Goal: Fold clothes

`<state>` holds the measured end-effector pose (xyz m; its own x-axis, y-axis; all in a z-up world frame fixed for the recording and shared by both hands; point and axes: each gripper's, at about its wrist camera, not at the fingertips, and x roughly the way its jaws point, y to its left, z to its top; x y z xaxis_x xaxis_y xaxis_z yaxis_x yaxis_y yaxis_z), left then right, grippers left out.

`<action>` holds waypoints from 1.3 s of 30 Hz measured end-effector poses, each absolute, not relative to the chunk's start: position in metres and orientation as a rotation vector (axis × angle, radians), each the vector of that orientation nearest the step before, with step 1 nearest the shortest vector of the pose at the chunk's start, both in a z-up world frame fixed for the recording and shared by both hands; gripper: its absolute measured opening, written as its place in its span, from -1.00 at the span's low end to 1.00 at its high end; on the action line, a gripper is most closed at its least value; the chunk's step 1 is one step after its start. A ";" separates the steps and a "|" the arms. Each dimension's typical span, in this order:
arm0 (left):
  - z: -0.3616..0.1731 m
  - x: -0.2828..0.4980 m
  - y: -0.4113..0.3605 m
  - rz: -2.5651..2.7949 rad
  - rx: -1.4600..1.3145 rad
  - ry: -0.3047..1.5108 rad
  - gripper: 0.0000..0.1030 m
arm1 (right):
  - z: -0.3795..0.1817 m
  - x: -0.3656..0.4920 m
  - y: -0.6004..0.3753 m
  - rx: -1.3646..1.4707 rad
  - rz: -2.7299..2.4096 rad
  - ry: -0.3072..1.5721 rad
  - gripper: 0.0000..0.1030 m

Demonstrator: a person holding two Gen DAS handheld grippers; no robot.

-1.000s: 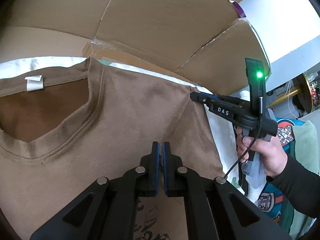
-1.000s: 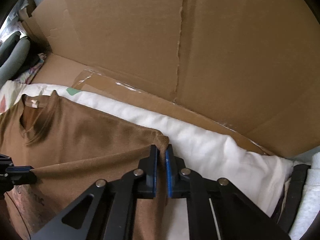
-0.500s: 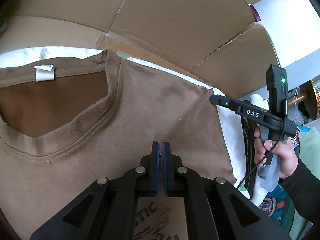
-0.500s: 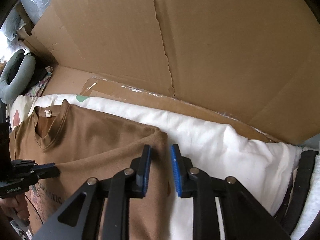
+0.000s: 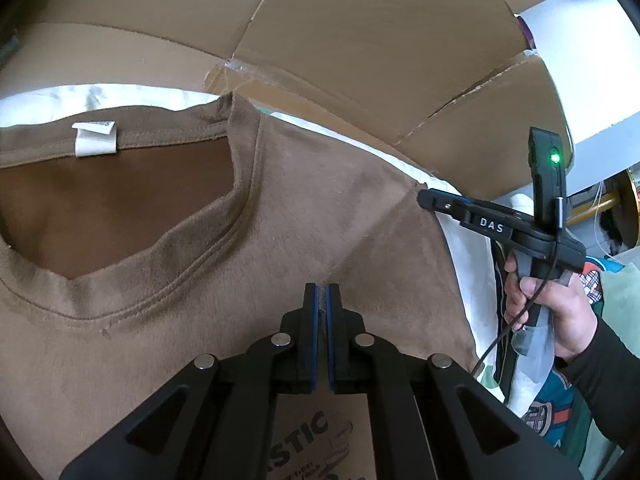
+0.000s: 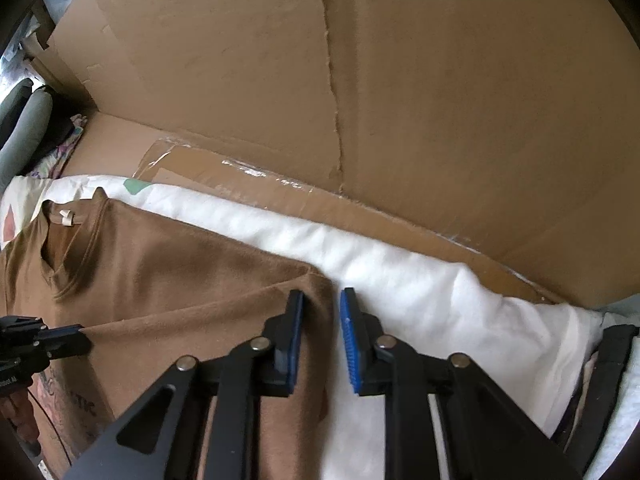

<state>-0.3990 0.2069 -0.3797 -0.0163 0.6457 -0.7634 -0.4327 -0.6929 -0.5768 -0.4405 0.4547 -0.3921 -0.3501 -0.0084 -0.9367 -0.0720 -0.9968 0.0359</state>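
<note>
Cardboard walls [image 5: 360,40] back my left view: left gripper [image 5: 321,300] angled down, pinched on the brown T-shirt [image 5: 200,280] (neck label up) over white bedding [image 5: 460,248]. Right view: right gripper [image 6: 322,312], jaws closing, straddles the shirt's sleeve edge without pressing it.

Black gripper [image 5: 321,300] linkages with silver rivets, blue pads [image 6: 349,344], black sleeve [image 5: 608,380].

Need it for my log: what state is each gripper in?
Left gripper: shut on the brown T-shirt.
Right gripper: jaws closing, T-shirt edge between them.
</note>
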 end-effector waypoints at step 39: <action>-0.379 -0.298 0.204 1.553 -1.744 -0.447 -0.73 | -0.342 -0.306 0.431 -1.846 2.579 0.204 -0.52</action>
<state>-0.2979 0.2041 -0.3787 0.2041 0.6893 -0.6951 -0.2144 -0.6614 -0.7188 -0.3056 0.4307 -0.3424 -0.3248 -0.1042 -0.9400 -0.0450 -0.9911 0.1254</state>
